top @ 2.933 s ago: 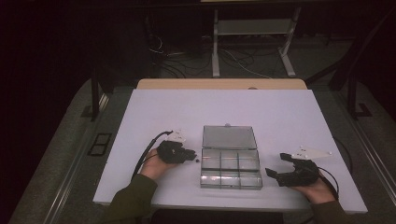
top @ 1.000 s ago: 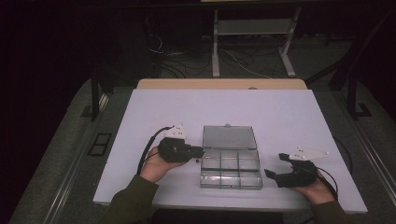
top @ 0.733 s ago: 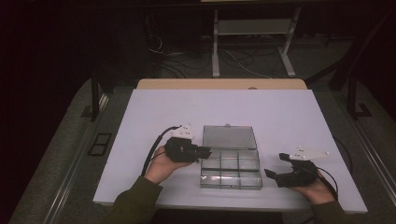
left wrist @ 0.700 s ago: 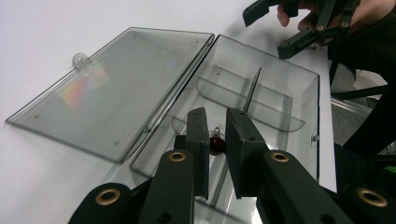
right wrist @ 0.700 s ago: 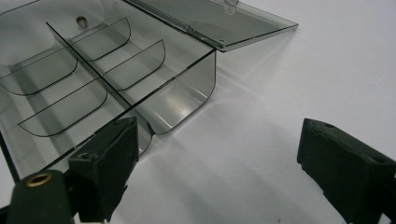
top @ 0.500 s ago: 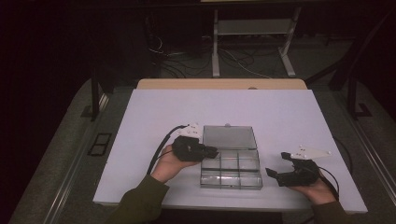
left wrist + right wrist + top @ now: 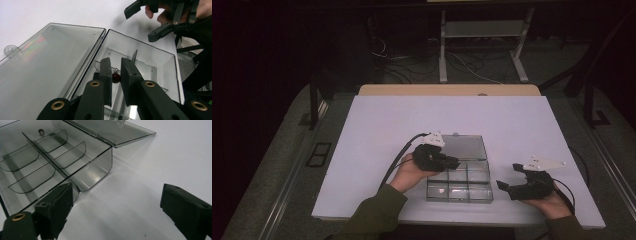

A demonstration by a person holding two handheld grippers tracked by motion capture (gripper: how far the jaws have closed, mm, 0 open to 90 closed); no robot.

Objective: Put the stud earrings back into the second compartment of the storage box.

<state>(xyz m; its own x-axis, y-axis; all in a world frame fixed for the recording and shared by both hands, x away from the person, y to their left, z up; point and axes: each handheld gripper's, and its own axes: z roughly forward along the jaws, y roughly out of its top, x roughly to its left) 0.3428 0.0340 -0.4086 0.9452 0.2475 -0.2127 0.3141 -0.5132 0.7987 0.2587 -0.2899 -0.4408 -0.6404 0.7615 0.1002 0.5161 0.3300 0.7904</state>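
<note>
Small red bead held over the clear compartment box (image 7: 460,175)

My left hand-held gripper (image 7: 116,75) is clamped on a red bead (image 7: 115,77); my right hand-held gripper (image 7: 117,207) rests apart beside the box.

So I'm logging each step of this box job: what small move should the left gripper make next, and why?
Probably lower it and open over a compartment: the left gripper is shut on a small dark red bead, already above the open clear box.

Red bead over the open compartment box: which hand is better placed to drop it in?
Left. Its gripper already pinches the red bead between its fingers, right above the compartment box. The right gripper sits open on the table beside the box, holding nothing.
</note>
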